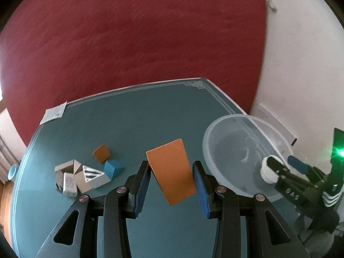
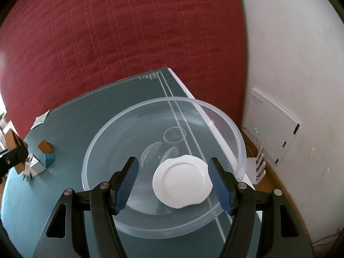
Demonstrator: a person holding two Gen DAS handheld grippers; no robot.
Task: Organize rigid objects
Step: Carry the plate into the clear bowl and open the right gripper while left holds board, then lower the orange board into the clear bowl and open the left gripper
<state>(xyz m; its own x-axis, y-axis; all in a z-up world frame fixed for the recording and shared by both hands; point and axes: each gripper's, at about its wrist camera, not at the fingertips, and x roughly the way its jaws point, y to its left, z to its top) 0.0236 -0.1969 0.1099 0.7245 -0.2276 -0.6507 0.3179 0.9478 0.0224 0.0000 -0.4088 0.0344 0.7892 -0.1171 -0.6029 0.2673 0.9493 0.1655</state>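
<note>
Orange block (image 1: 171, 169), white lid (image 2: 182, 182), teal mat (image 1: 129, 118)

Behind the teal counter (image 1: 129, 118), with its pale border lines and a stepped ornament at the far corner, you see a wide dark-red quilted bedspread (image 1: 133, 36) filling most of the background. To your right stands a white wall (image 2: 290, 43), scuffed in places, and against it leans a flat white panel (image 2: 273, 124) with small black slots along its edge. Just beside that panel, a white router (image 2: 258, 167) with upright antennas sits low on a wooden floor (image 2: 277, 185). At the counter's far left corner lies a white paper slip (image 1: 54, 111), partly overhanging the edge. Far left you can make out a small turquoise cup (image 1: 13, 171).
</note>
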